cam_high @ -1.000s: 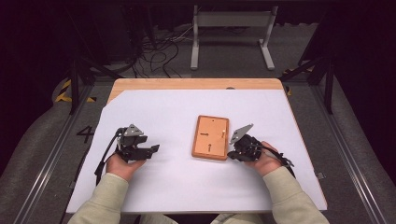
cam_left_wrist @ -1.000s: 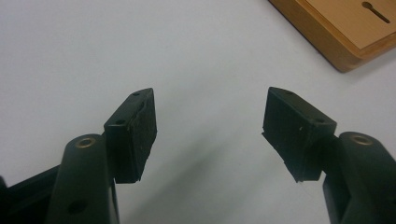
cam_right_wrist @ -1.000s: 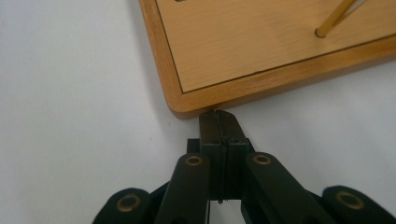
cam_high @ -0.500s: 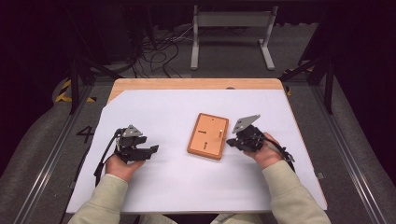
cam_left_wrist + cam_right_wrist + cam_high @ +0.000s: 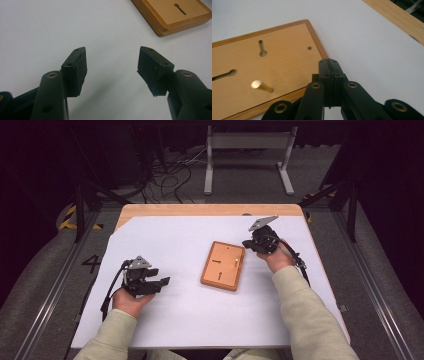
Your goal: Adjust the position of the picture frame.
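An orange-brown wooden board with keyhole slots and a brass peg lies mid-table; the right gripper is clenched empty beside it, and the left gripper, its jaws just narrowing, is released.

Wooden table, white sheet, wooden board.

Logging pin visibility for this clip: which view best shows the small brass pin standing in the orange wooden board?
The right gripper view: the small brass pin stands close and sharp on the orange wooden board. The high view shows it as a tiny speck; the left gripper view catches a board corner with a slot.
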